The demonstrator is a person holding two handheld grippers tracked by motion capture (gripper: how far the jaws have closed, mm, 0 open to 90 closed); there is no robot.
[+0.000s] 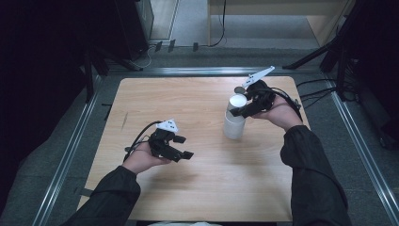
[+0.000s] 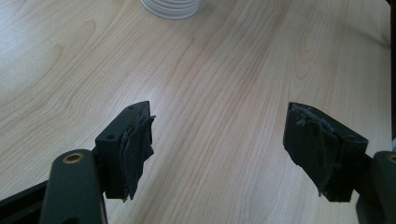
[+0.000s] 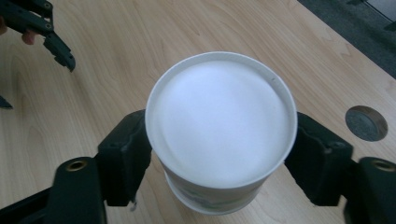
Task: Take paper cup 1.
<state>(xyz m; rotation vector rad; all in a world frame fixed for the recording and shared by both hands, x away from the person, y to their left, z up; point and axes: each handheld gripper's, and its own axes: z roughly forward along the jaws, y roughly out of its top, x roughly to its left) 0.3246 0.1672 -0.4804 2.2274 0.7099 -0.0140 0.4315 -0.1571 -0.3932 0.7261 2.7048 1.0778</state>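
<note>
While right claw [image 3: 219,154] clamps cup stack [image 3: 220,126] | stack's lower part hidden | left claw [image 2: 219,154] apart, empty

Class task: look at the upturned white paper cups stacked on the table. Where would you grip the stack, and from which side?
Grip the stack of cups across its upper side wall, approaching from the right, as the right gripper does. The round, upright, tapered wall gives opposing flat contact; the closed top offers no rim.

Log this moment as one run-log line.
right gripper: jaws either side of upside-down white cup stack, at its top | left gripper: open, holding nothing, over table | stack: upright on table
</note>
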